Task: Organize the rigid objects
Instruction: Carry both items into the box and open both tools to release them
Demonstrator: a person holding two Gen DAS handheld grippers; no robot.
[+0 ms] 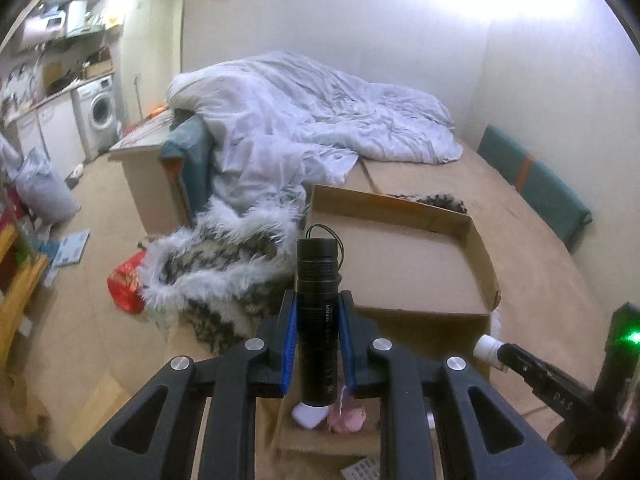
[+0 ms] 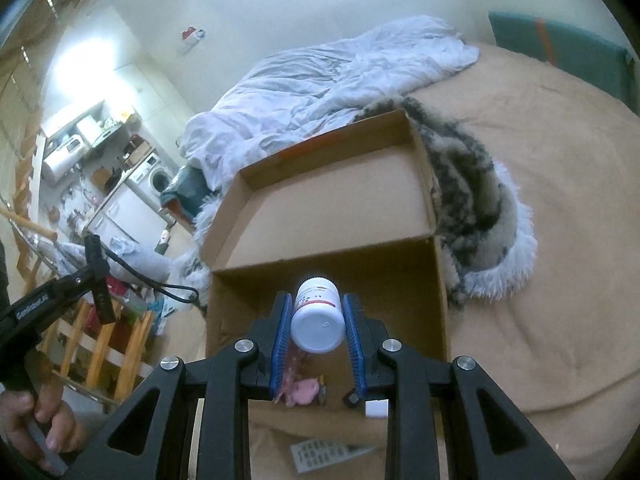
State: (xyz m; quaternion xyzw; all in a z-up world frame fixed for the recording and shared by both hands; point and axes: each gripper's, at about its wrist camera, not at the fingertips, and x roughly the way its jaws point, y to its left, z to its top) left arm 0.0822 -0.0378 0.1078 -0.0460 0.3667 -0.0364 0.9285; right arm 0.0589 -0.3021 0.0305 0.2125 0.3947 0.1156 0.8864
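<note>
My left gripper is shut on a black flashlight, held lengthwise with its corded tail pointing away. It hangs over the near compartment of an open cardboard box. My right gripper is shut on a white pill bottle with a red-marked label, above the same box. In the right wrist view, a pink item, a small white block and a small black piece lie on the box floor below. The right gripper with the bottle also shows at the lower right of the left wrist view.
The box sits on a tan-covered bed beside a furry black-and-white throw and a crumpled white duvet. A grey remote lies in front of the box. Kitchen units and a washing machine stand at the far left.
</note>
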